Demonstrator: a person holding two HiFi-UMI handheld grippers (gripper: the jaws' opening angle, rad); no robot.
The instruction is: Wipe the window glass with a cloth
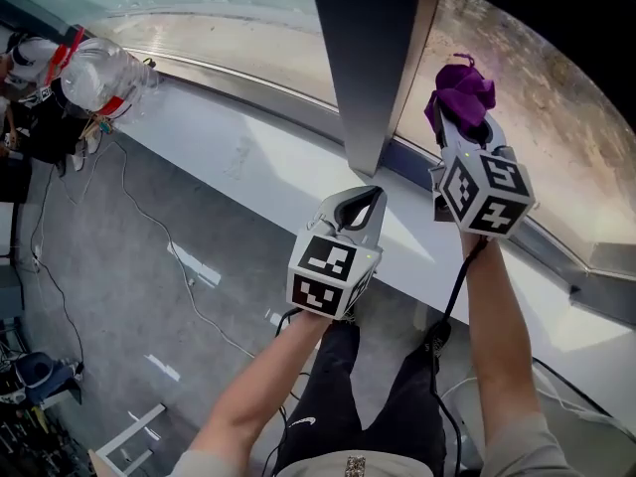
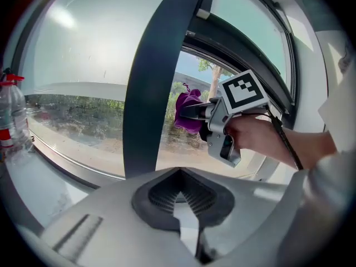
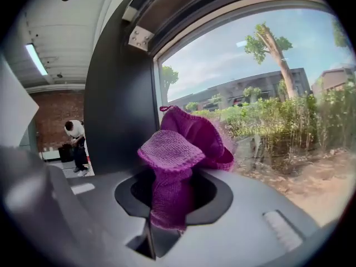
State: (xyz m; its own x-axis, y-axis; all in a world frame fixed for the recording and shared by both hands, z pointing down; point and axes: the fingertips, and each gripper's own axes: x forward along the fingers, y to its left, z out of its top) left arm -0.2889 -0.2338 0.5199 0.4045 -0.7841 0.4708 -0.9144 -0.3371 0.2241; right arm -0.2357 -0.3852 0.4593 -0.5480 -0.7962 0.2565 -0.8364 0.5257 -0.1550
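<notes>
A purple knitted cloth (image 1: 462, 89) sticks up out of my right gripper (image 1: 459, 119), which is shut on it. The cloth is held up close to the window glass (image 1: 542, 87), just right of the dark window post (image 1: 373, 58); whether it touches the pane I cannot tell. In the right gripper view the cloth (image 3: 186, 149) bunches over the jaws with the glass (image 3: 267, 88) behind it. My left gripper (image 1: 364, 203) hovers lower, over the white sill (image 1: 248, 157), shut and empty. The left gripper view shows its closed jaws, with the right gripper (image 2: 192, 111) and cloth (image 2: 186, 109) beyond.
A clear plastic bottle (image 1: 99, 73) with a red cap stands at the far left of the sill. Cables (image 1: 149, 222) trail over the grey floor below. A person (image 3: 75, 141) stands far off inside the room, left of the post.
</notes>
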